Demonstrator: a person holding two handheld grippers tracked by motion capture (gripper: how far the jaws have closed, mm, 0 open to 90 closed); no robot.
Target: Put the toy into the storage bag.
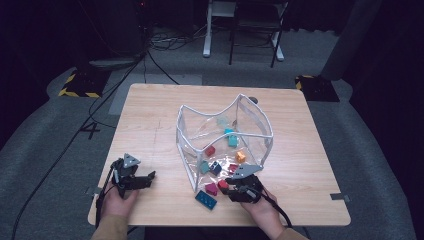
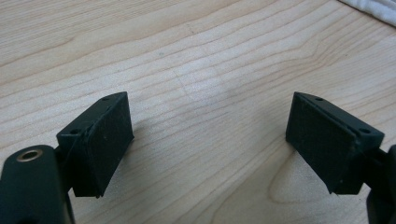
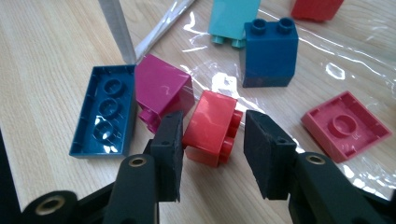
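Red brick [image 3: 212, 128] sits between the jaws of the right gripper [image 3: 212, 154], lying on its side with studs toward the right jaw. Left pad looks about touching it; a small gap remains at the right pad, so the jaws are narrowed around the brick but a full pinch is not clear. In the high view the same red brick [image 1: 223, 185] is at the tip of the right gripper [image 1: 231, 187], near the table's front edge.

Largest to smallest, placed from that claw:
- Wooden table [image 1: 150, 115] under everything.
- Clear plastic bag with white trim [image 1: 220, 131], open, standing just beyond the claw, its mouth facing it; several small bricks lie inside.
- Long blue plate [image 3: 105, 109], upside down, left of the left jaw, on bare wood.
- Dark blue brick [image 3: 270, 51], beyond the claw, studs up, on the clear plastic.
- Magenta brick [image 3: 161, 91], just beyond the left jaw, touching the blue plate and close beside the red brick.
- Pink flat brick [image 3: 345, 125], upside down, right of the right jaw.
- Teal brick [image 3: 233, 18], farther back, beside the dark blue one.

Left gripper [image 2: 210, 135] is well apart to the left, over bare wood, jaws spread wide, nothing between them. High view shows the left gripper [image 1: 145, 179] held in the person's left hand [image 1: 118, 200].
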